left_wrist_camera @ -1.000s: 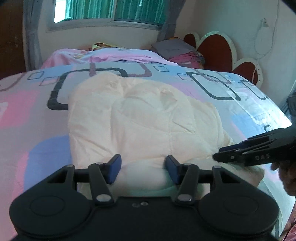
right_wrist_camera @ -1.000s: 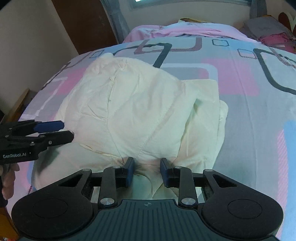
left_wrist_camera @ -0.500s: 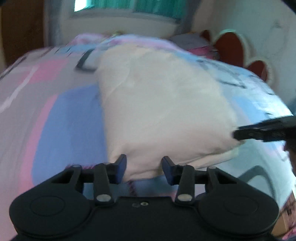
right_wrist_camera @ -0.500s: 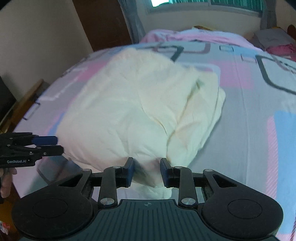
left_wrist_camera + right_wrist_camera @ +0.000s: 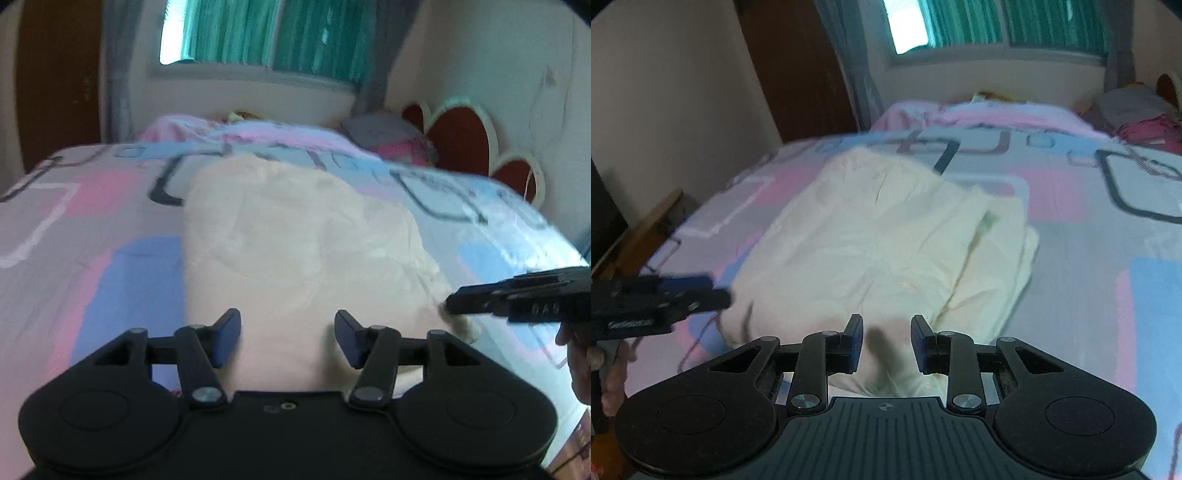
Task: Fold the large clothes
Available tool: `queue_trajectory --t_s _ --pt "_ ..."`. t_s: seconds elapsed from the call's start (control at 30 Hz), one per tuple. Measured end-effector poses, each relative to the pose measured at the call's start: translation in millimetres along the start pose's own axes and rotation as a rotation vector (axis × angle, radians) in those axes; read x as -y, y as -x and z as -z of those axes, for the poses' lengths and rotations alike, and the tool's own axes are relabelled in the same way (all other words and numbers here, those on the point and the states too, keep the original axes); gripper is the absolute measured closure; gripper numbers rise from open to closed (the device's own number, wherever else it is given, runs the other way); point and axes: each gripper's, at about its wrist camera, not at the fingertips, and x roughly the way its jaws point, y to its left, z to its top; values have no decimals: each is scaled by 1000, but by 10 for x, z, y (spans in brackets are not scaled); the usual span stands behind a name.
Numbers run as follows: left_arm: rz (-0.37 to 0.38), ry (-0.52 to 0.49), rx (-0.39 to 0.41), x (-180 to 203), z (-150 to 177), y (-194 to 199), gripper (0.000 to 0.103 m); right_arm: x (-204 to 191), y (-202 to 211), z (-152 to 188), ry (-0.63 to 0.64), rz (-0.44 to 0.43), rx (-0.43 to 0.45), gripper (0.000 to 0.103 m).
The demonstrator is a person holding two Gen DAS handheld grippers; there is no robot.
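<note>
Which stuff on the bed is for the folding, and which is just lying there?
For the folding:
cream garment
left gripper
right gripper

Just lying there:
patterned bedsheet
pink blanket
grey pillow

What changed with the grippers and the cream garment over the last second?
Both grippers opened: the left gripper and right gripper let go of the cream garment, and their fingers now stand apart over its near edge. The garment stayed folded on the patterned bedspread.
</note>
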Motion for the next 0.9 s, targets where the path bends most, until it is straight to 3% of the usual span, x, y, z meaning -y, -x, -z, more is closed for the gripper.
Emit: queue_trajectory --t_s 0.03,0.1,0.43,0.83,0.9 --pt "2 7 -49 -2 13 -153 48 -10 -92 44 10 23 -31 73" --pt "-2 8 -63 6 86 -246 46 14 -195 132 6 28 -58 73" --pt "-52 6 -91 -32 325 -13 48 120 -52 326 -22 44 -85 73" --pt "-81 -20 5 247 311 420 48 78 448 364 -64 54 30 73" --pt "-87 -19 29 295 302 506 40 56 563 362 -63 54 48 73"
